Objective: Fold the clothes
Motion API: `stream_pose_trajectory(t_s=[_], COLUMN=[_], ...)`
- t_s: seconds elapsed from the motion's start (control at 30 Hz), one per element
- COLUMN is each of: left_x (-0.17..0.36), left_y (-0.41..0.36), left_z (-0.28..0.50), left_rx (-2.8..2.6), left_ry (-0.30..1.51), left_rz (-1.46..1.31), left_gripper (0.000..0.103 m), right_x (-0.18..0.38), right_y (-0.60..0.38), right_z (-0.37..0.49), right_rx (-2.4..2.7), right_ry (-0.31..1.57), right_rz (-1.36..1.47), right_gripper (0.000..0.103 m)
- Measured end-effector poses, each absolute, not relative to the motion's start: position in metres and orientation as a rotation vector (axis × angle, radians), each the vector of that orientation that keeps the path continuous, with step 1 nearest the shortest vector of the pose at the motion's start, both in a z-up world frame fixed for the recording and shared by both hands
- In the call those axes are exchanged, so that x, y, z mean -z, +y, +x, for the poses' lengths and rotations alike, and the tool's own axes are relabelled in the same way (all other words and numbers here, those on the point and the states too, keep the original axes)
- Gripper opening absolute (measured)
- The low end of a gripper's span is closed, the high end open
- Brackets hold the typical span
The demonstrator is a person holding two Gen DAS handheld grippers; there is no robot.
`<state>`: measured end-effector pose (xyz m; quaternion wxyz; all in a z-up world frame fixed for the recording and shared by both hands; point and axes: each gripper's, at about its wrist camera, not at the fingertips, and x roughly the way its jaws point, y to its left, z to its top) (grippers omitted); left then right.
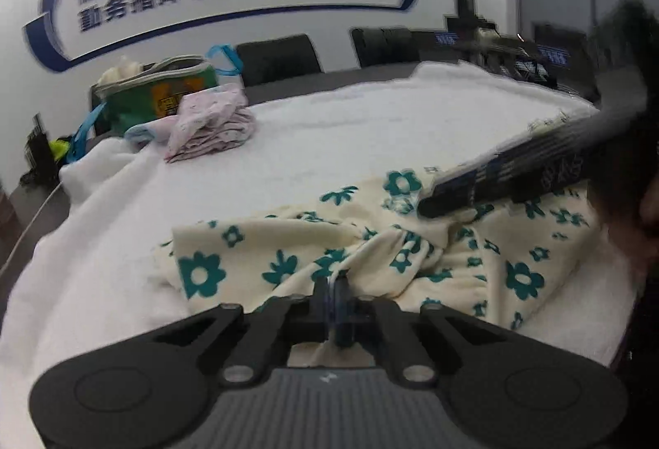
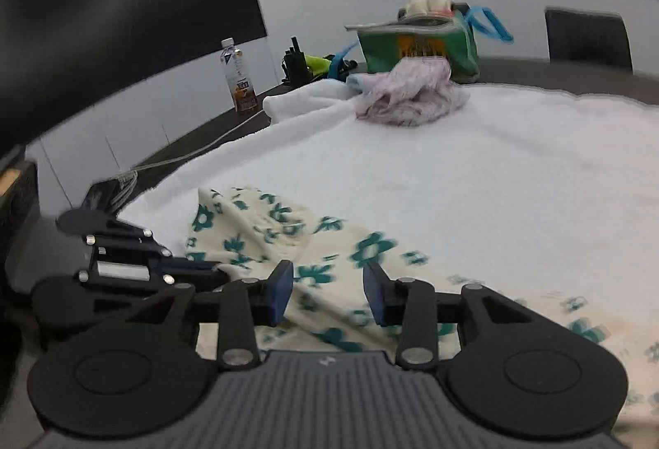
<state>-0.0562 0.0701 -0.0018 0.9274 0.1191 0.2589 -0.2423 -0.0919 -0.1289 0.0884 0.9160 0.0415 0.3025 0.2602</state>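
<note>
Our left tool (image 1: 334, 298) is closed, pinching the floral cloth (image 1: 288, 243). Our right tool (image 2: 327, 284) stands half open above the cloth, gripping nothing.

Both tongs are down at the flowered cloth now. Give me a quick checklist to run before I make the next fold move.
1. Left tongs gripping the flowered cloth: ok, shut with a pinch of fabric between them.
2. Right tongs gripping: not ok, open above the cloth, nothing pinched.
3. Cloth lying flat: not ok, bunched and creased around the left pinch.
4. Bare white blanket beyond the cloth to fold onto: ok.
5. Pink garment pile clear of the fold: ok, far back by the green bag.
6. Whether the pinch catches one layer or several: cannot tell.
</note>
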Motion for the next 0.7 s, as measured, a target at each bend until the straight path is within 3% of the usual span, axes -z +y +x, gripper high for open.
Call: stream_pose_trajectory(t_s=[0.17, 0.2, 0.3, 0.33, 0.37, 0.43, 0.6, 0.67, 0.7], left_x=[-0.008, -0.011, -0.016, -0.018, -0.019, -0.022, -0.025, -0.023, -0.022], left_y=[0.103, 0.114, 0.140, 0.144, 0.148, 0.155, 0.171, 0.178, 0.180], left_z=[-0.072, -0.078, -0.092, -0.091, -0.090, -0.089, -0.100, -0.107, -0.111], left_rx=[0.395, 0.377, 0.344, 0.325, 0.306, 0.266, 0.189, 0.187, 0.188], left_ry=[0.477, 0.459, 0.414, 0.413, 0.412, 0.411, 0.407, 0.402, 0.400], left_rz=[0.123, 0.081, -0.019, -0.027, -0.035, -0.051, -0.116, -0.137, -0.143], left_gripper=[0.018, 0.025, 0.033, 0.033, 0.033, 0.033, 0.035, 0.038, 0.038], right_x=[-0.064, -0.073, -0.101, -0.111, -0.119, -0.125, -0.100, -0.084, -0.078], right_y=[-0.116, -0.114, -0.109, -0.106, -0.096, -0.067, 0.000, 0.012, 0.012], right_z=[-0.084, -0.086, -0.091, -0.093, -0.094, -0.090, -0.040, -0.026, -0.021], right_rx=[-0.485, -0.512, -0.595, -0.628, -0.686, -0.790, -0.895, -0.921, -0.921], right_ry=[0.663, 0.638, 0.561, 0.533, 0.499, 0.464, 0.580, 0.674, 0.699], right_rz=[0.080, 0.051, -0.035, -0.072, -0.147, -0.302, -0.492, -0.513, -0.508], right_gripper=[0.041, 0.043, 0.068, 0.083, 0.089, 0.091, 0.087, 0.055, 0.044])
